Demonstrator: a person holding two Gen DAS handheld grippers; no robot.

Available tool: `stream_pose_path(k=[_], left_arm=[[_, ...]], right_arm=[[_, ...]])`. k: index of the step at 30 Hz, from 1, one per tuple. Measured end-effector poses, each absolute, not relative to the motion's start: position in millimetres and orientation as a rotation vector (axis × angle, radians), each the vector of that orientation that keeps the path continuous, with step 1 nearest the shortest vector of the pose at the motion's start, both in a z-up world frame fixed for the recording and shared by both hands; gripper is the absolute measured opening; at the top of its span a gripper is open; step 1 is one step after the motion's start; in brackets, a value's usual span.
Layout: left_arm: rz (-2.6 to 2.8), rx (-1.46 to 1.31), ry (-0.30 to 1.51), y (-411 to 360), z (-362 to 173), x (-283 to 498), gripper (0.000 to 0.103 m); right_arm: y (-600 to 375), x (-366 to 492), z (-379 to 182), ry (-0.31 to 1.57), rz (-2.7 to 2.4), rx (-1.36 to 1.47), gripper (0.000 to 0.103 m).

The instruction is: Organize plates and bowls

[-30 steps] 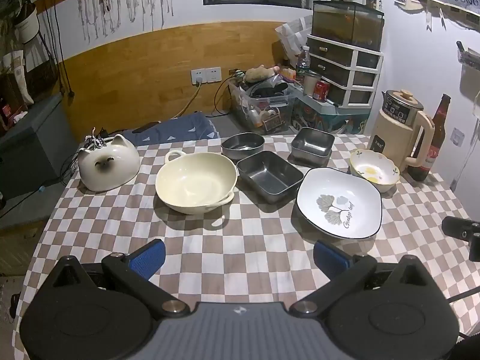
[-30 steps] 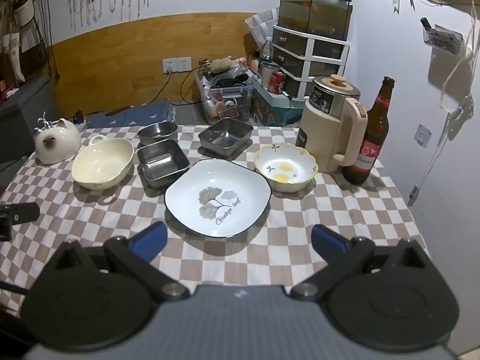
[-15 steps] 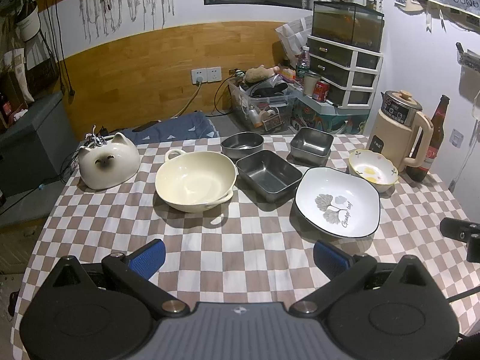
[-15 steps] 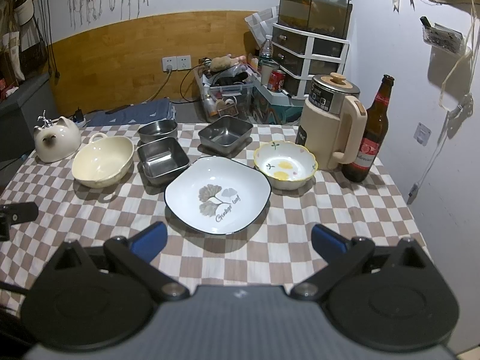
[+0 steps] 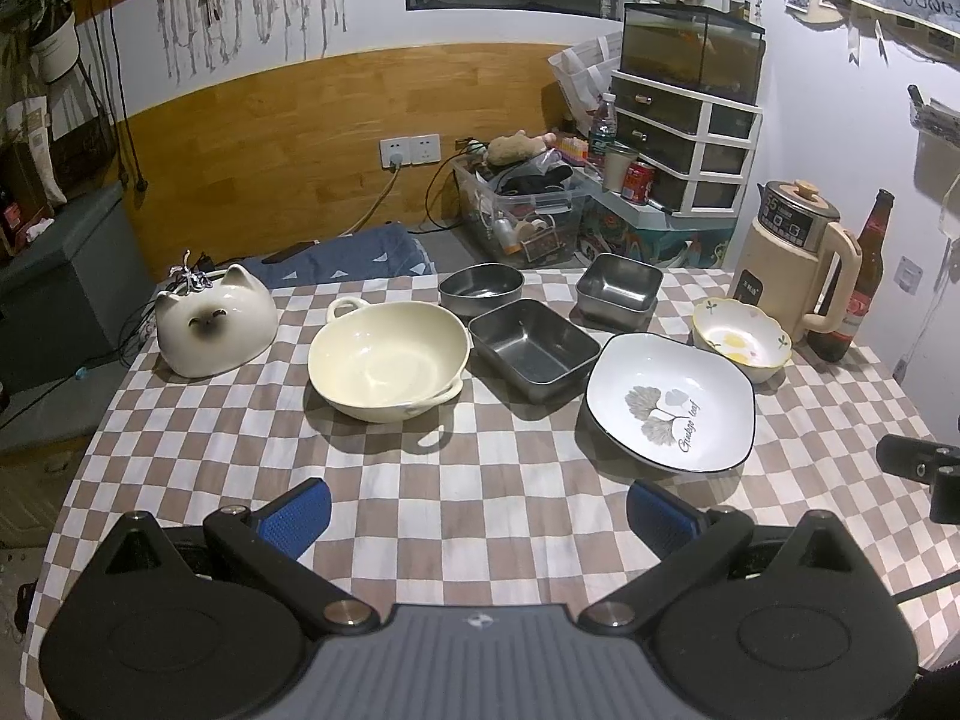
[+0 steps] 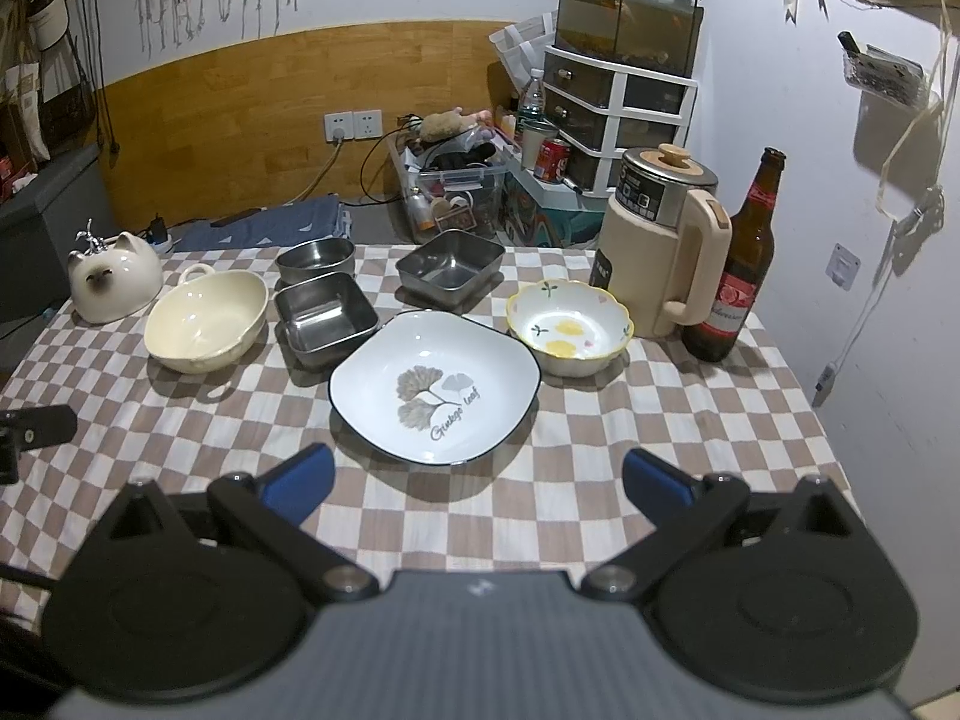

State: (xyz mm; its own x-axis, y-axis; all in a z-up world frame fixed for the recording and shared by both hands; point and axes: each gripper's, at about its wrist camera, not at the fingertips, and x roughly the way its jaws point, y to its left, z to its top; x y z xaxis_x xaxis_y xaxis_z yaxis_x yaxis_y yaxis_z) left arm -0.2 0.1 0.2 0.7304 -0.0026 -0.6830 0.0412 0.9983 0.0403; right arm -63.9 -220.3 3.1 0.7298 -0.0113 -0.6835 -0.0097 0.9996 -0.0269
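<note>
Hovering low in frame, left gripper (image 5: 478,507) and right gripper (image 6: 478,480) both spread wide and empty, white leaf plate (image 6: 434,385) at centre, cream bowl (image 5: 387,354) mid-left.

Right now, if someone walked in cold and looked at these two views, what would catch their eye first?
Probably the white plate with the ginkgo leaf print, sitting near the middle of the checkered tablecloth, just ahead of the open right tool. Behind it sits a cluster of dishes: a cream handled bowl to the left, three steel containers, and a yellow-flowered bowl on the right. A beer bottle stands tall at the right edge.
</note>
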Motion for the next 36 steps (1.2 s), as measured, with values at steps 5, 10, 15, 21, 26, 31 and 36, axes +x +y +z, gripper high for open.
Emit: stream_pose_path(k=[5,10,15,21,26,31,36], left_arm=[[-0.024,0.051,0.752,0.1,0.2,-0.1,0.103],[-0.024,0.05,0.752,0.1,0.2,-0.1,0.103],[-0.025,0.05,0.751,0.3,0.3,-0.1,0.103],[-0.026,0.049,0.751,0.4,0.2,-0.1,0.103],[-0.027,0.048,0.751,0.5,0.3,-0.2,0.103],[-0.027,0.047,0.751,0.7,0.3,-0.2,0.103],[-0.027,0.046,0.751,0.8,0.3,-0.1,0.103]], right_arm=[[-220.7,-64.3,2.9,0.754,0.002,-0.031,0.103],[-218.5,-65.4,3.9,0.754,0.004,-0.037,0.103],[-218.5,-65.5,3.5,0.755,0.005,-0.036,0.103],[-217.5,-64.9,3.2,0.756,0.007,-0.038,0.103],[-215.8,-64.1,3.1,0.758,0.012,-0.04,0.103],[-215.7,-63.9,3.0,0.759,0.012,-0.04,0.103],[-215.5,-63.9,3.1,0.759,0.011,-0.039,0.103]])
